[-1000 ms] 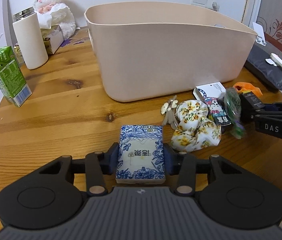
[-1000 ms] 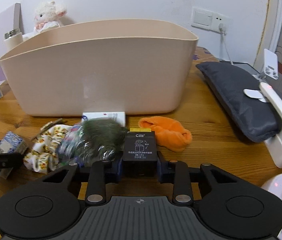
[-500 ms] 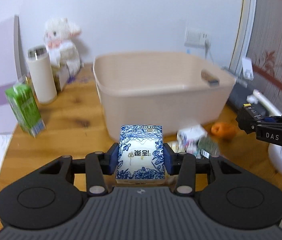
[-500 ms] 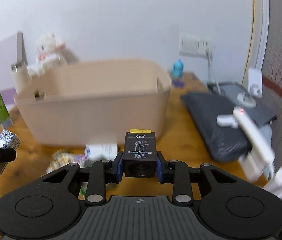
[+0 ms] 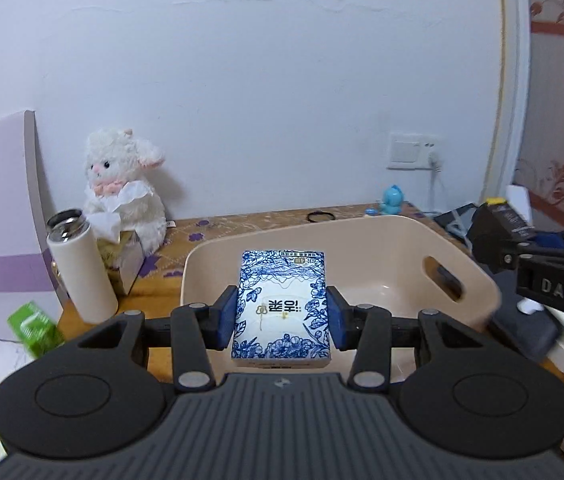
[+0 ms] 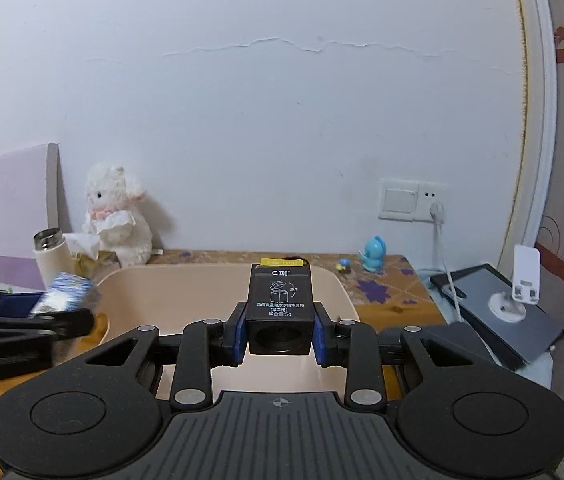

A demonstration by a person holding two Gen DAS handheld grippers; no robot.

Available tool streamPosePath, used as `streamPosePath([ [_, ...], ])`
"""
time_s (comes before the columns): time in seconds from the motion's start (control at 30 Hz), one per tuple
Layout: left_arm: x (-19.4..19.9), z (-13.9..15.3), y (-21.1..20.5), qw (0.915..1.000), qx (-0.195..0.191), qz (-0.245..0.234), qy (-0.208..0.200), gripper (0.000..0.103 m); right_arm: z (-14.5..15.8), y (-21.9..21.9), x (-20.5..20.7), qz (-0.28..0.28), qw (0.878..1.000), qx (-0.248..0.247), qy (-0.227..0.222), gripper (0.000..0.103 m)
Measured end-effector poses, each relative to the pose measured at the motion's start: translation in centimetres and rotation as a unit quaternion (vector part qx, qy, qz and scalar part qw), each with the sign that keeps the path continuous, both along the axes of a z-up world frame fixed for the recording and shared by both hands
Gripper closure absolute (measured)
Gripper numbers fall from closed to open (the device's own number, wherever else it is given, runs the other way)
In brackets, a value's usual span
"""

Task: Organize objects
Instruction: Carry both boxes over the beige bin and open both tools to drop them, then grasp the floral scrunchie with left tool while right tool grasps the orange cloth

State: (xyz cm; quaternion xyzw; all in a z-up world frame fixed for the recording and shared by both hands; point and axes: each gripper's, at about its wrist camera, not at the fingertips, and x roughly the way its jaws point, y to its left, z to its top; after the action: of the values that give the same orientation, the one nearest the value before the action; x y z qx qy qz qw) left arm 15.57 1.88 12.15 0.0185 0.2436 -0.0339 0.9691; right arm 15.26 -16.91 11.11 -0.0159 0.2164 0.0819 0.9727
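1. Pinching a blue-and-white tissue pack (image 5: 282, 306) between its blue pads, the left gripper (image 5: 282, 312) is holding it upright, long axis running forward along the fingers, raised over the near rim of the beige tub (image 5: 477, 280).
2. Clamping a small black box (image 6: 280, 308) the same way, the right gripper (image 6: 280, 330) is carrying it over the tub's (image 6: 130, 280) near wall, yellow tab on the far end.
3. Lying directly ahead of and below both tools, the tub's open hollow is where each load looks headed; the drop is turning on this, and I judge both loads to be about equally placed for release.
4. Appearing at the right edge of the left view and at the left edge of the right view, each tool is flanking the other, so they are working side by side and close together.
5. Showing little inside, the tub floor looks bare where visible.
6. Standing beyond and to the left are a white flask (image 5: 82, 268), a green carton (image 5: 34, 328) and a plush lamb (image 5: 122, 184).
7. Sitting farther ahead to the right are a blue figurine (image 6: 373, 256) and a wall socket (image 6: 411, 200).
8. Spreading under everything is a wooden table (image 6: 381, 304), backed by a white wall (image 5: 282, 80).
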Motion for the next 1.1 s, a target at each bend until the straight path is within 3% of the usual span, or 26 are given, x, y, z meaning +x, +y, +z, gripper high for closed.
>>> streamPosePath([
  [0.17, 4.5, -2.0, -1.9, 0.9991, 0.023, 0.019, 0.031, 0.055, -1.6, 1.7, 3.3, 0.002, 0.999, -0.026, 0.027, 0.074],
  [0.4, 7.0, -5.4, -2.3, 0.9959, 0.024, 0.031, 0.082, 0.055, -5.8, 2.4, 5.8, 0.002, 0.995, -0.035, 0.095, 0.074],
  [0.43, 7.0, -5.6, -2.3, 0.9957, 0.029, 0.032, 0.081, 0.055, -6.1, 2.5, 5.8, 0.0, 0.995, -0.039, 0.095, 0.064],
  [0.5, 6.8, -5.7, -2.3, 0.9955, 0.035, 0.036, 0.081, 0.054, -6.0, 2.5, 5.5, 0.001, 0.995, -0.039, 0.088, 0.053],
  [0.53, 6.8, -5.6, -2.1, 0.9954, 0.035, 0.038, 0.08, 0.051, -5.8, 2.3, 5.2, 0.001, 0.996, -0.039, 0.083, 0.041],
  [0.6, 6.1, -4.9, -1.9, 0.9959, 0.032, 0.042, 0.074, 0.03, -5.1, 1.9, 4.4, -0.001, 0.997, -0.039, 0.067, 0.032],
  [0.7, 4.5, -3.2, -1.3, 0.9971, 0.026, 0.045, 0.056, 0.018, -3.8, 0.7, 2.9, -0.002, 0.998, -0.035, 0.051, 0.014],
  [0.73, 3.9, -2.7, -1.1, 0.9974, 0.024, 0.044, 0.052, 0.016, -3.7, 0.3, 2.3, -0.005, 0.998, -0.032, 0.046, 0.002],
  [0.9, 0.4, -1.3, -0.7, 0.9983, 0.009, 0.034, 0.046, 0.005, -3.9, -1.5, -0.4, -0.004, 0.998, -0.033, 0.056, 0.0],
  [1.1, -3.2, -2.3, -1.1, 0.9983, 0.018, 0.024, 0.051, 0.005, -5.5, -3.1, -3.2, -0.01, 0.996, -0.052, 0.078, 0.0],
])
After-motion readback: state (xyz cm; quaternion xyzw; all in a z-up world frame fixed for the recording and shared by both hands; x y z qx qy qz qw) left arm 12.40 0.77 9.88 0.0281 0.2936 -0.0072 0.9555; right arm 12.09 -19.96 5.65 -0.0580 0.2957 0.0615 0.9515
